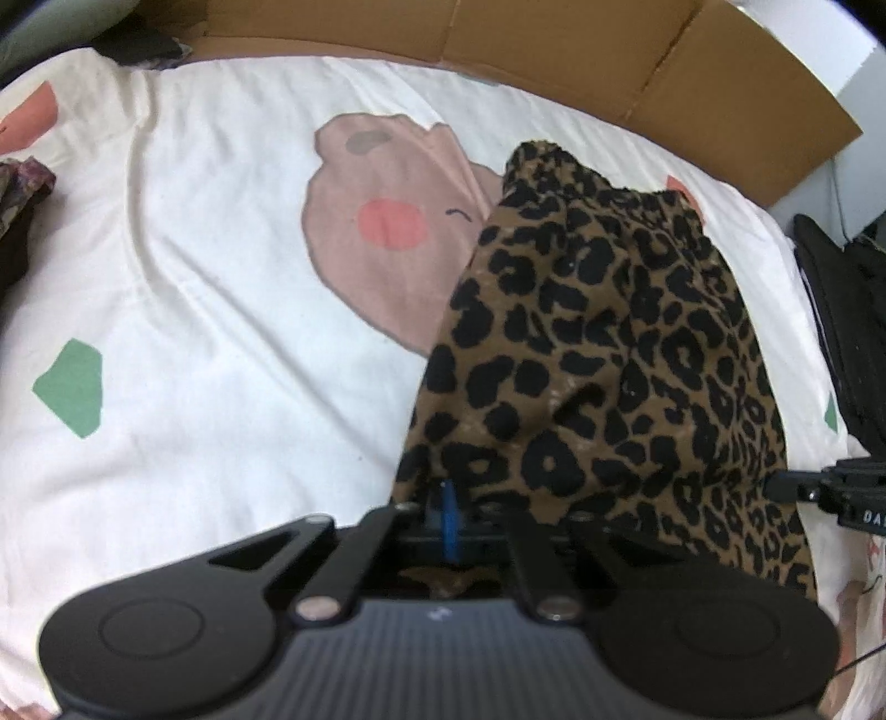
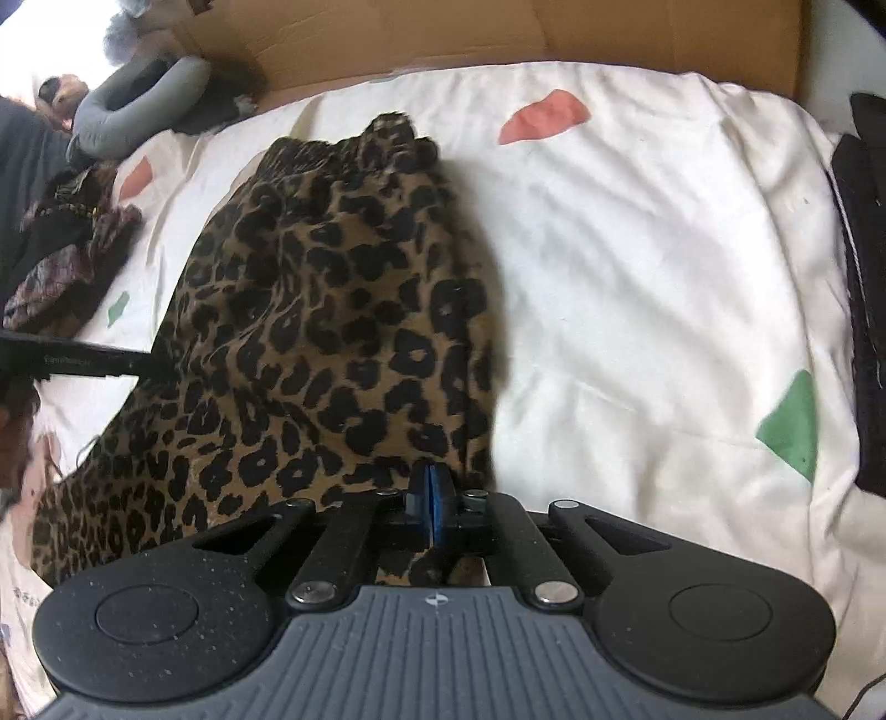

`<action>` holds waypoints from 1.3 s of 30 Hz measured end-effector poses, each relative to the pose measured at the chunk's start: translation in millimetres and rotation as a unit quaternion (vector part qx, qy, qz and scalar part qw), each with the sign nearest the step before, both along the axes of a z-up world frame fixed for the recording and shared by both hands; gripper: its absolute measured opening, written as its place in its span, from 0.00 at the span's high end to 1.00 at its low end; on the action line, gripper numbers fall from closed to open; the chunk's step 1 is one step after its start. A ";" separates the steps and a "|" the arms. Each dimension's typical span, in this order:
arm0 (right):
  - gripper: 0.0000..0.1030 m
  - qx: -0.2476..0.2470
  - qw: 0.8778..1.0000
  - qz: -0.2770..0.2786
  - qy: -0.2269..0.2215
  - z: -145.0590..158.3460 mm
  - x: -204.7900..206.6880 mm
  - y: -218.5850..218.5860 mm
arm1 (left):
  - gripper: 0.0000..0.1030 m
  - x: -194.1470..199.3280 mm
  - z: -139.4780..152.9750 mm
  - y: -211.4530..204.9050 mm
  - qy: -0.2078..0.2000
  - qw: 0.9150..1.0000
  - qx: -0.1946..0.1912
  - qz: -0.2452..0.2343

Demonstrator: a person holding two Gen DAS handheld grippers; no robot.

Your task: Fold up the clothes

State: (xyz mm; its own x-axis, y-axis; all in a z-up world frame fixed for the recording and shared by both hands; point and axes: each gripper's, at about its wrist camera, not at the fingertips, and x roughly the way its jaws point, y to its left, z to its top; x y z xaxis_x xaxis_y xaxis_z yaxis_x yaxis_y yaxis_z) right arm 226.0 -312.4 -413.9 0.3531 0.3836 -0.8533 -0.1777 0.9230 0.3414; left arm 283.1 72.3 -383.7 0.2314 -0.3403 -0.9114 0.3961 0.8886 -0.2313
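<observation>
A leopard-print garment [image 1: 598, 354] lies on the white patterned bedsheet [image 1: 210, 310], its gathered end pointing to the far side. My left gripper [image 1: 449, 512] is shut on its near left corner, the cloth pinched between the blue pads. In the right wrist view the same leopard-print garment [image 2: 332, 332] spreads left of centre, and my right gripper [image 2: 432, 501] is shut on its near right corner. Each gripper shows in the other's view: the right gripper [image 1: 830, 490] at the cloth's right edge, the left gripper [image 2: 83, 360] at its left edge.
A brown cardboard sheet [image 1: 498, 39] lines the far edge of the bed. More clothes, dark and patterned [image 2: 61, 243], lie at the left with a grey neck pillow [image 2: 138, 105] behind. Black items [image 2: 864, 310] sit along the bed's right edge.
</observation>
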 end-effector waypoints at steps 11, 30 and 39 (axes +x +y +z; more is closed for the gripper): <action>0.93 0.004 1.000 -0.016 0.005 11.0 -4.2 -9.2 | 0.92 6.3 24.7 2.8 0.002 1.000 0.005 -0.004; 0.64 0.056 0.996 -0.061 0.038 39.0 -60.5 -21.4 | 0.54 -35.0 63.4 98.7 0.010 0.999 0.020 0.035; 0.58 0.055 0.993 -0.075 0.075 23.9 -94.1 -23.4 | 0.50 -70.5 59.8 153.3 0.036 0.996 0.020 0.083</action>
